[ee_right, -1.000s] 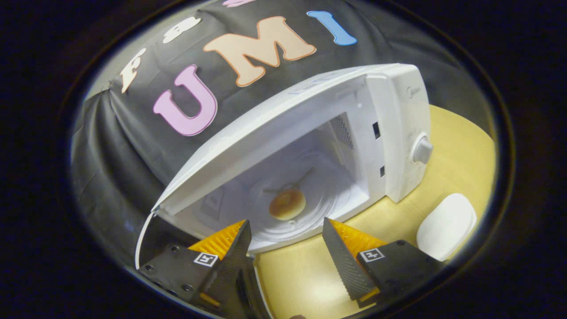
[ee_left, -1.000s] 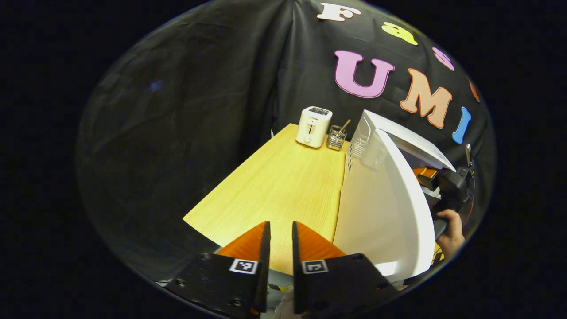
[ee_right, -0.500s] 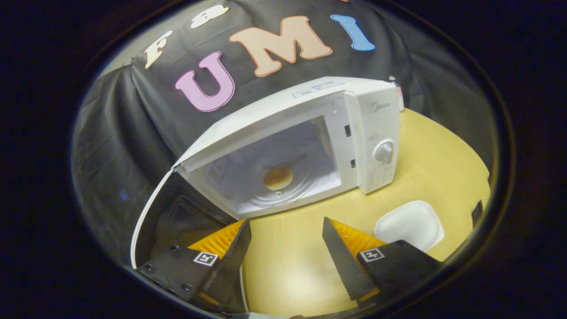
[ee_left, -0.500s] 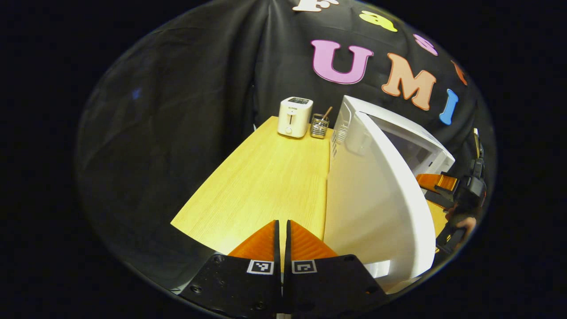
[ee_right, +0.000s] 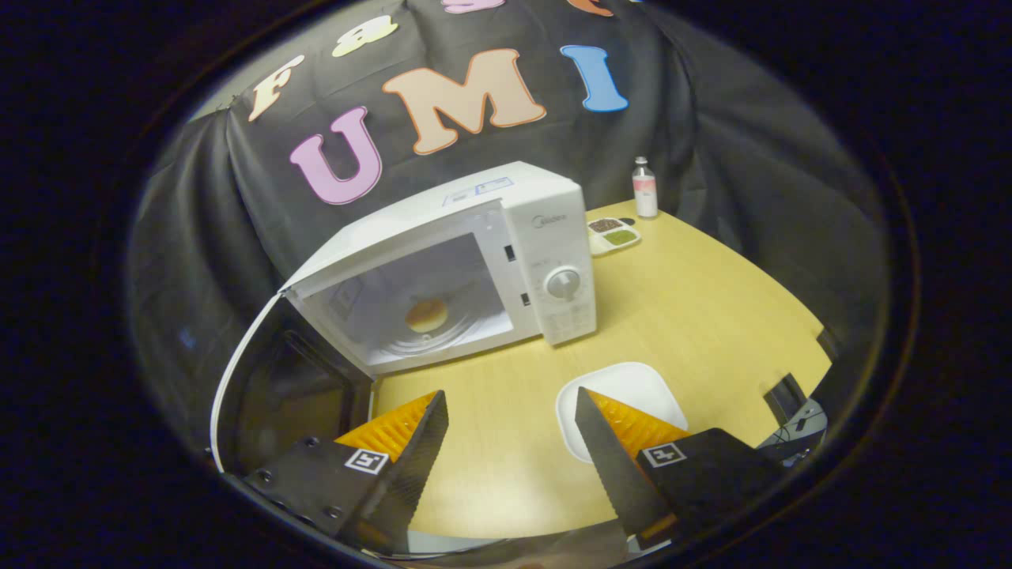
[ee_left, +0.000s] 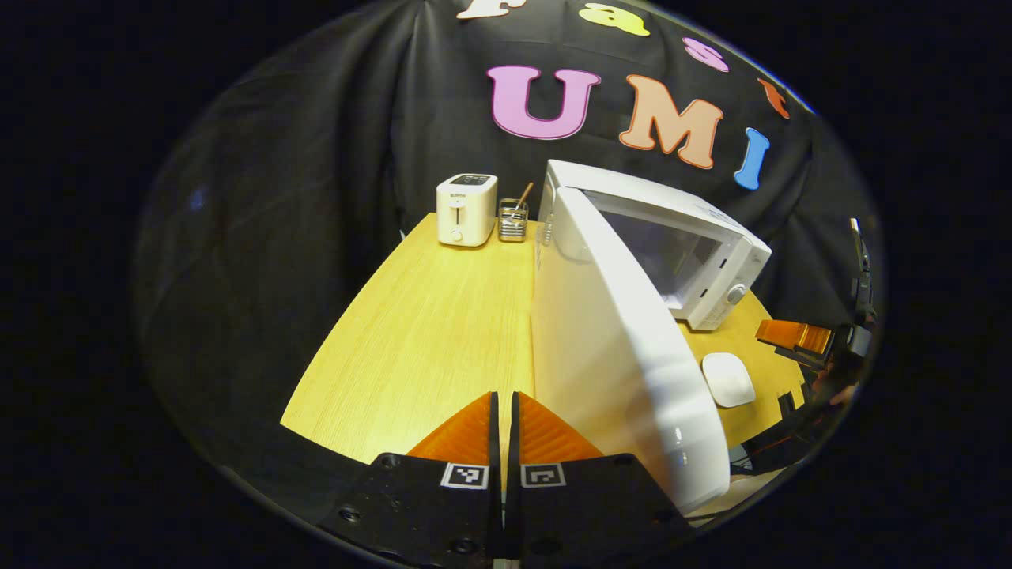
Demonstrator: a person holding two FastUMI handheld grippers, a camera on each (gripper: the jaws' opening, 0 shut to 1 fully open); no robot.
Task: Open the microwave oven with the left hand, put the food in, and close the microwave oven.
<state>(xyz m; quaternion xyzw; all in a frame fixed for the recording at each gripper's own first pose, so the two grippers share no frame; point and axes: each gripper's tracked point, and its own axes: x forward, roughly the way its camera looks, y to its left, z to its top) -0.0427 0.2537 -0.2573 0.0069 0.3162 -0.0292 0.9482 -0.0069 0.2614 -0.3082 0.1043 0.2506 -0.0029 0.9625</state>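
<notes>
The white microwave (ee_right: 545, 237) stands on the wooden table with its door (ee_right: 269, 379) swung wide to the left. A round golden bun (ee_right: 425, 314) lies on the turntable inside. My right gripper (ee_right: 510, 411) is open and holds nothing, well back from the oven mouth above the table. In the left gripper view the door's white outer face (ee_left: 609, 356) is just right of my left gripper (ee_left: 503, 407), which is shut with nothing between its fingers. The right gripper's orange finger (ee_left: 793, 335) shows at the far right there.
A white plate (ee_right: 621, 403) lies on the table (ee_right: 711, 300) in front of the oven, partly behind my right finger. A small bottle (ee_right: 646, 187) and a dish of condiments (ee_right: 613, 231) stand at the back right. A white toaster (ee_left: 466, 209) and a wire holder (ee_left: 512, 224) stand back left.
My right gripper has drawn back from the oven cavity, leaving the bun inside. My left gripper's fingers closed from a narrow gap and its view swung right toward the door.
</notes>
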